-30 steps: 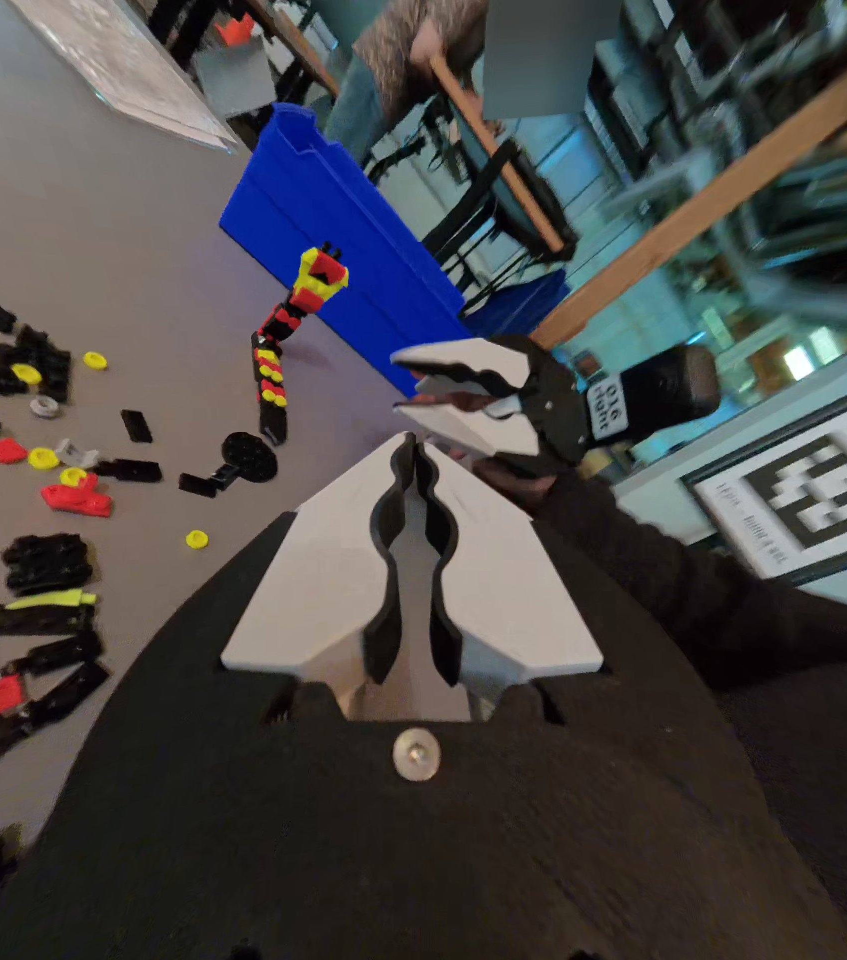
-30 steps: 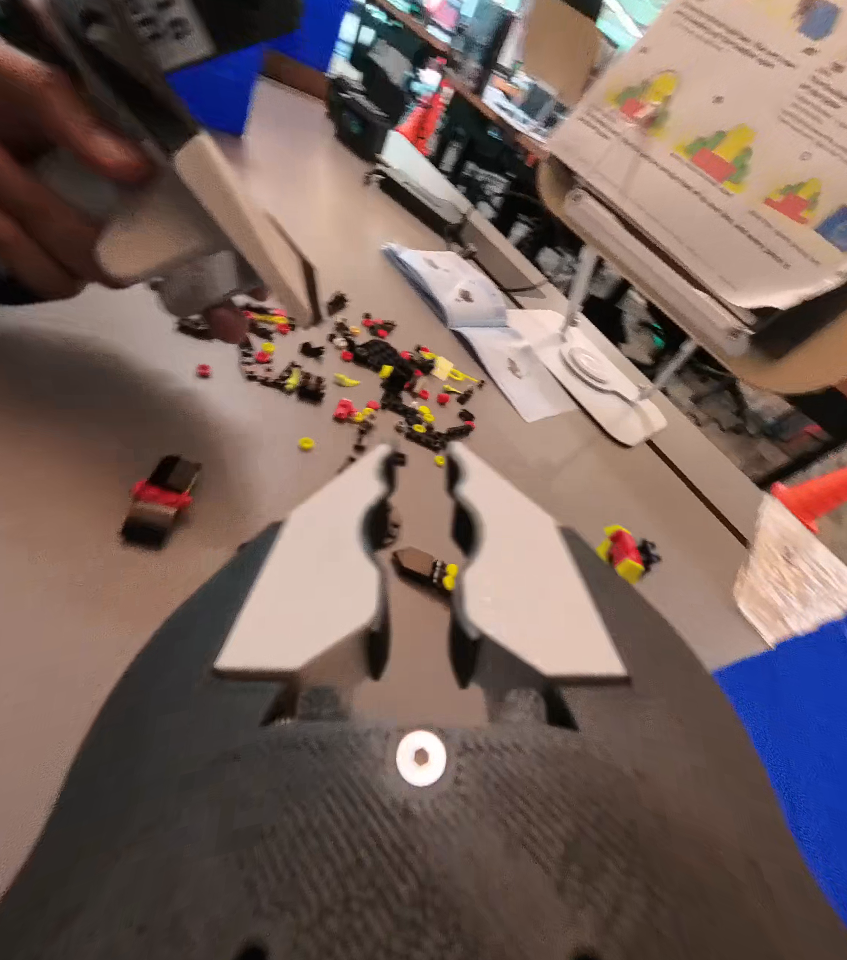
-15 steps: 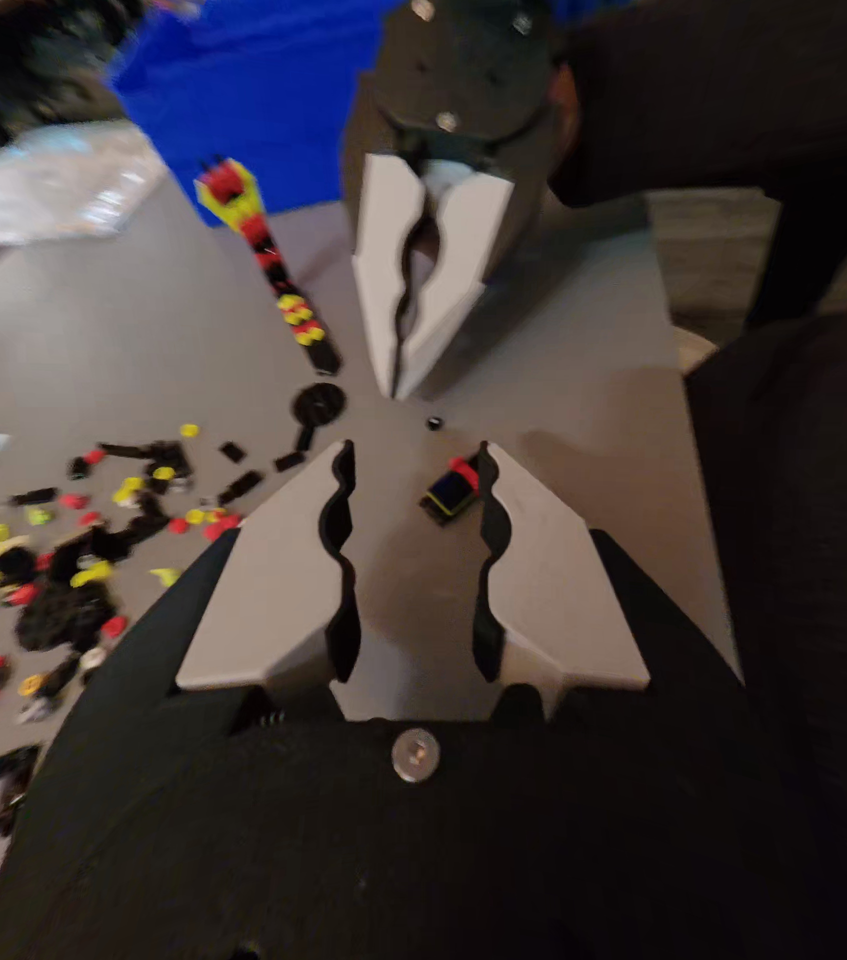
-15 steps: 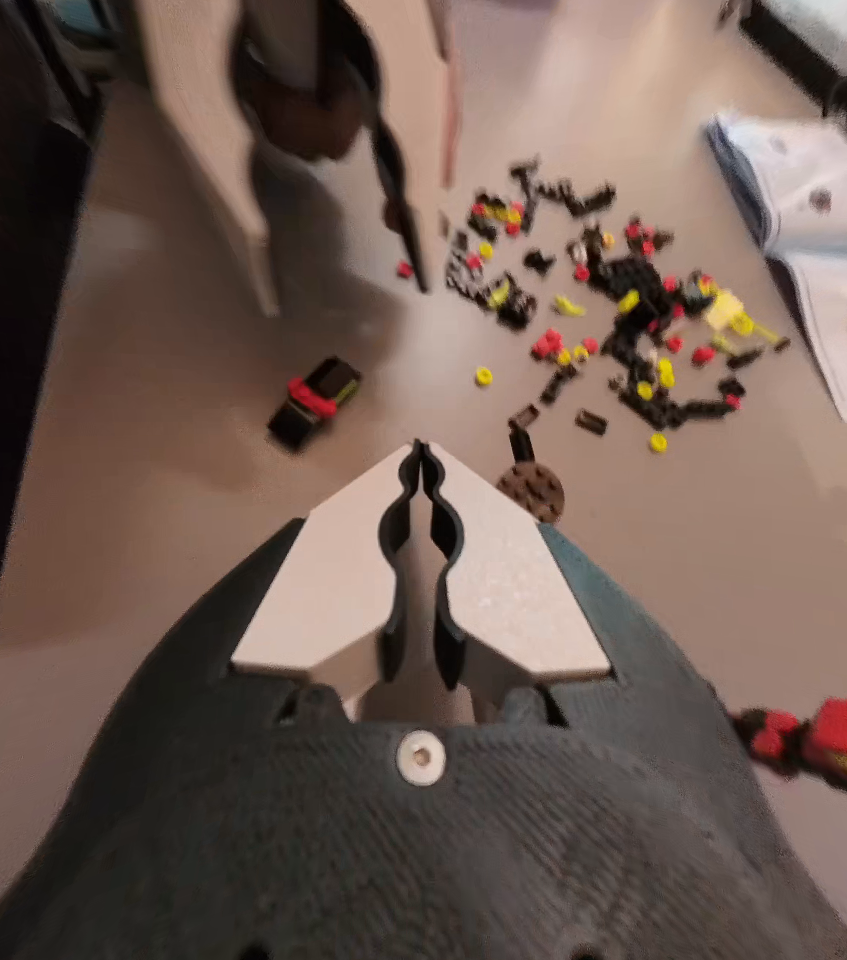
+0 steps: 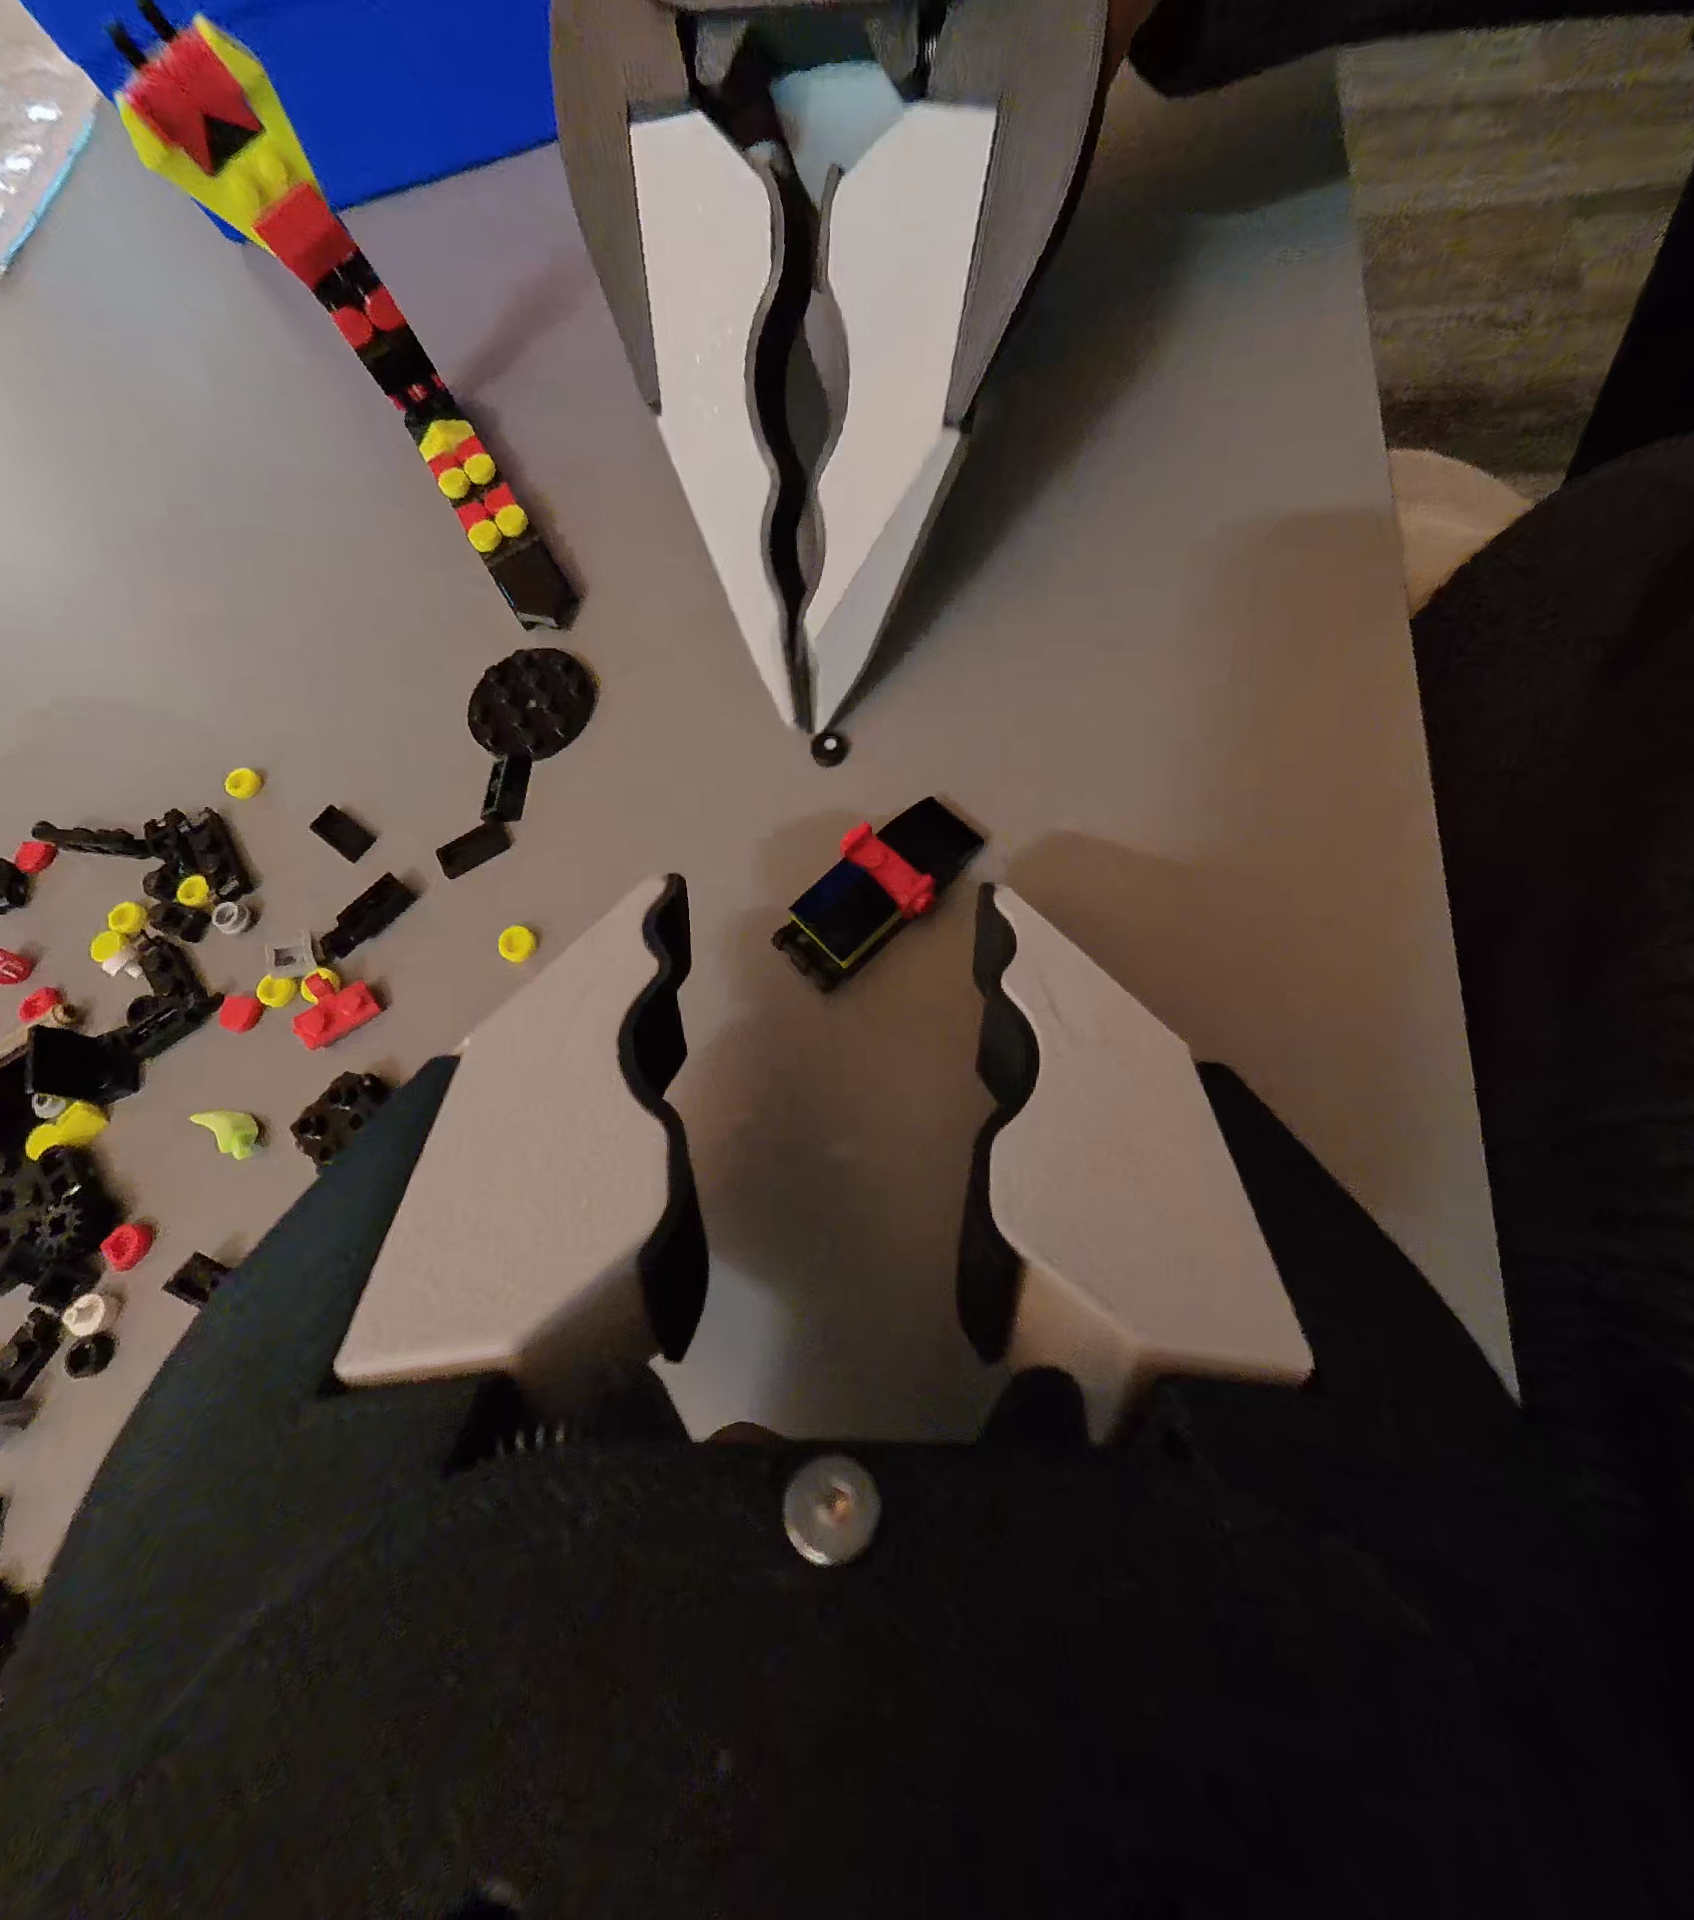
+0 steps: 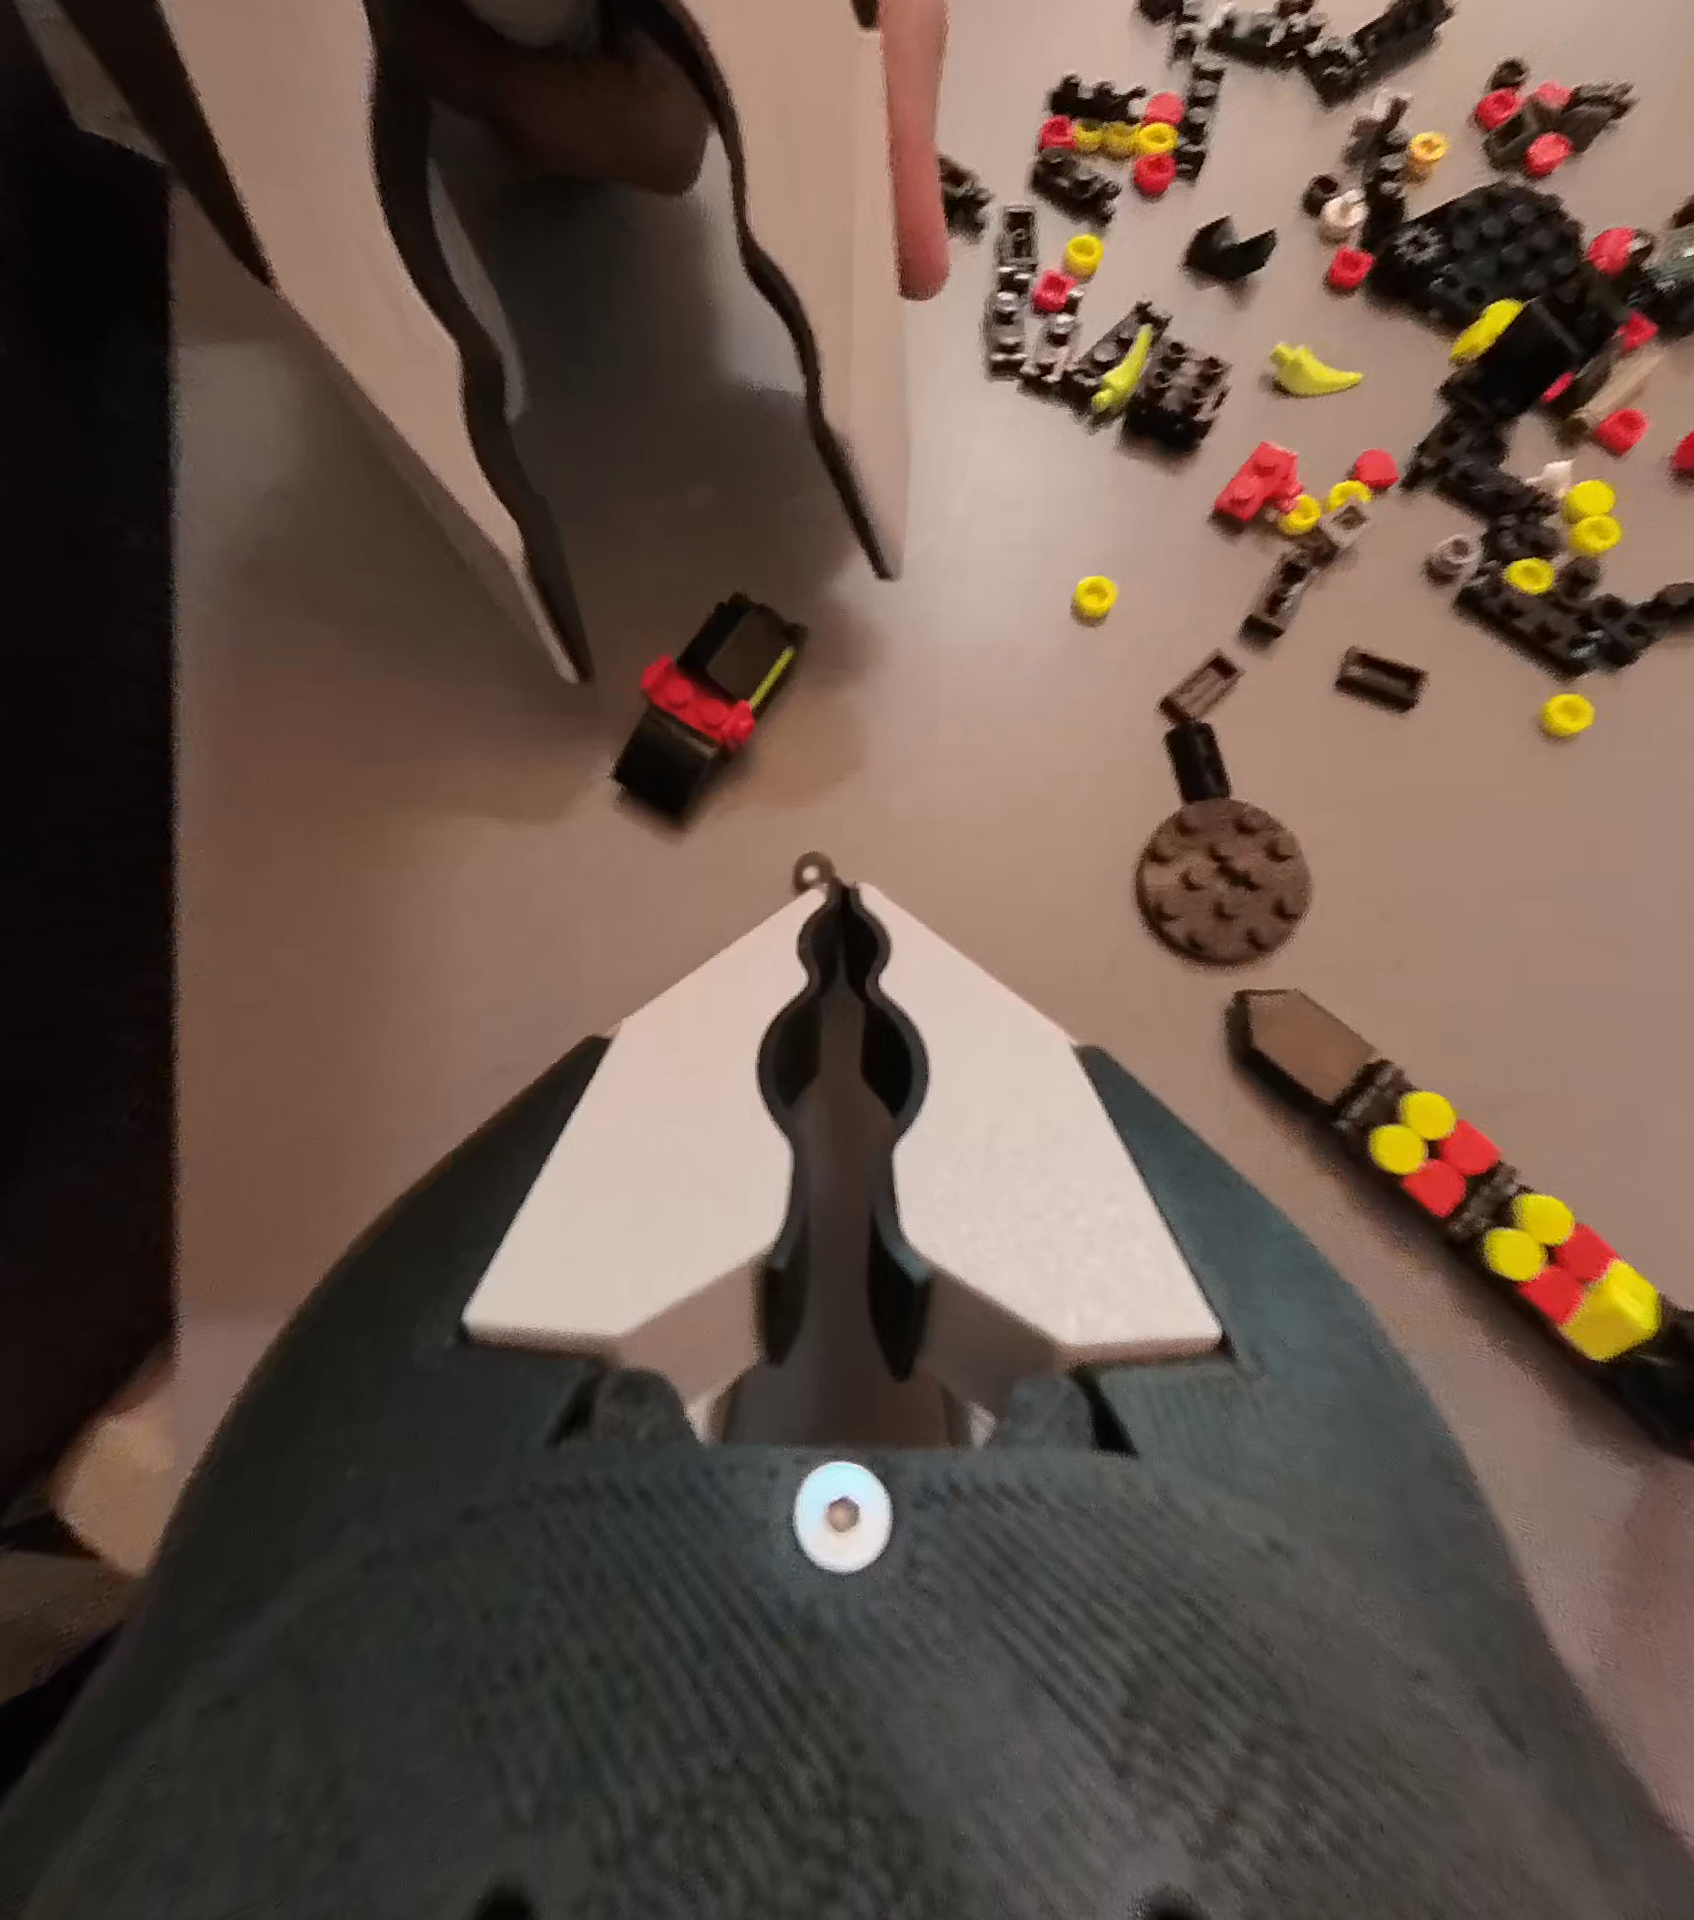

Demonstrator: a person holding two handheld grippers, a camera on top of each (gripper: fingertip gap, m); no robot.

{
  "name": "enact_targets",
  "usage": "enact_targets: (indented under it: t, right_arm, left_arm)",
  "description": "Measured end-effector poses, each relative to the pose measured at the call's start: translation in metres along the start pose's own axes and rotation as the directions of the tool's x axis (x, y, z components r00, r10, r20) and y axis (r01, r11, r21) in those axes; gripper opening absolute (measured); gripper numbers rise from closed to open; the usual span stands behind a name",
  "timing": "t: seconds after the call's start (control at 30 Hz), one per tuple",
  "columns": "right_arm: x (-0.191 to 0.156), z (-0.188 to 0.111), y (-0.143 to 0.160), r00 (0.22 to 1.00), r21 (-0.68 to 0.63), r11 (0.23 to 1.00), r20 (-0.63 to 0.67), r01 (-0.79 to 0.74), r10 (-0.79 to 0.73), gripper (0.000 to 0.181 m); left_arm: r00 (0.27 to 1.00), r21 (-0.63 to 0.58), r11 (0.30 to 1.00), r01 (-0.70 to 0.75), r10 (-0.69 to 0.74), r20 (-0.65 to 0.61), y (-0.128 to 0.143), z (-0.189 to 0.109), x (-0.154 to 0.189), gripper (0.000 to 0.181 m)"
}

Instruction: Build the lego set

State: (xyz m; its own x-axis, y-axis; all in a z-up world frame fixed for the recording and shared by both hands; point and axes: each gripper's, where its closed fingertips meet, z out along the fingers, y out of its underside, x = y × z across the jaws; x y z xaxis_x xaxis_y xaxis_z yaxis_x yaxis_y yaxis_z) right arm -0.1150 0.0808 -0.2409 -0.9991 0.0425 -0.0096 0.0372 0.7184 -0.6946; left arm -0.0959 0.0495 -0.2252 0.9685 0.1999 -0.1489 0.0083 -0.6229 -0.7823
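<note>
A small black, red and yellow brick assembly lies on the grey table, just beyond my open left gripper and between its fingertips' line. It also shows in the right wrist view, with the left gripper open above it. My right gripper is shut, tip down at the table, facing the left one. A tiny black round piece lies right at its tip; I cannot tell whether they touch. A long black, red and yellow snake build lies beside it.
A black round plate lies near the snake's tail. Several loose black, red and yellow pieces are scattered to one side. A blue bin stands behind. The table edge runs close by a person's dark clothing. About 5 cm separates my left fingertips from my right. About 6 cm separates my right fingertips from the black round plate. It turns up in the right wrist view as well.
Both grippers have come down close to the table and face each other. The left gripper has opened; the right has shut and moved its tip to the tiny black piece.
</note>
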Motion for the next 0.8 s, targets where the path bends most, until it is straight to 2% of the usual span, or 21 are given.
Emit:
enact_targets:
  t: [0.17, 0.37, 0.53, 0.67, 0.8]
  right_arm:
    - [-0.029, -0.001, -0.001, 0.986, 0.025, 1.000, 0.165, -0.014, 0.010, 0.000]
    - [-0.004, -0.008, -0.012, 1.000, 0.085, 0.996, 0.020, 0.021, -0.023, 0.000]
    - [0.020, -0.002, -0.009, 0.994, 0.058, 0.998, -0.109, 0.002, 0.005, 0.000]
    - [0.016, 0.008, -0.010, 0.994, 0.024, 0.999, -0.105, 0.029, -0.027, 0.000]
    - [-0.003, 0.001, -0.001, 1.000, 0.010, 1.000, 0.008, 0.010, -0.010, 0.000]
  left_arm:
    - [0.999, -0.045, 0.998, -0.036, 0.036, -0.008, 0.005, 0.004, 0.005, 0.054]
    - [1.000, -0.065, 0.998, -0.018, 0.017, -0.020, 0.008, 0.006, 0.004, 0.052]
    - [0.999, -0.069, 0.997, -0.031, 0.029, -0.027, 0.009, 0.005, 0.007, 0.045]
    - [0.999, -0.070, 0.997, -0.037, 0.035, -0.030, 0.010, 0.004, 0.008, 0.042]
    - [0.998, -0.076, 0.996, -0.041, 0.037, -0.046, 0.012, 0.003, 0.011, 0.035]
